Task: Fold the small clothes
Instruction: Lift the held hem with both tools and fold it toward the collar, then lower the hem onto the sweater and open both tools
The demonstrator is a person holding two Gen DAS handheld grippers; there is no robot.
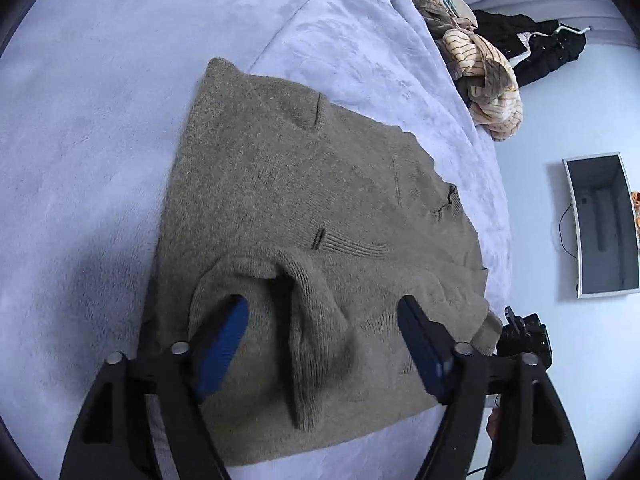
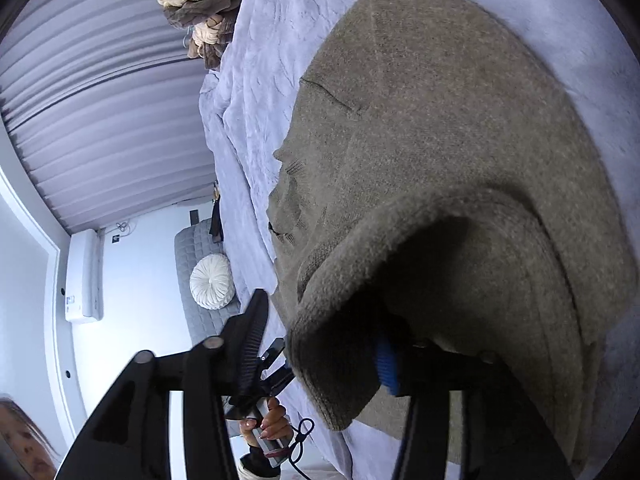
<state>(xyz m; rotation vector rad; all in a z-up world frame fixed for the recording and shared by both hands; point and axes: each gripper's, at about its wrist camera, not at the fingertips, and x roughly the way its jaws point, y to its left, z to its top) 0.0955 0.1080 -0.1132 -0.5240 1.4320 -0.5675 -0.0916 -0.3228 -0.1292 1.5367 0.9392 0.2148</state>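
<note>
A brown-grey knitted sweater (image 1: 304,216) lies spread on a pale lilac fleece blanket (image 1: 92,128) covering a bed, directly below and ahead of the left gripper (image 1: 322,334), whose blue-padded fingers (image 1: 224,344) stand wide apart over a raised fold of the sweater without closing on it. In the right wrist view the right gripper (image 2: 320,344) is also spread wide; one blue-padded finger (image 2: 386,368) is tucked under a thick rolled edge of the sweater (image 2: 440,168), which drapes over it, while the other black ribbed finger stands free beside the cloth. The knit is fuzzy and thick, with ribbed bands and soft creases. A striped tan and brown bundle of cloth (image 1: 480,68) lies at the blanket's far edge, next to a black garment (image 1: 536,46)
</note>
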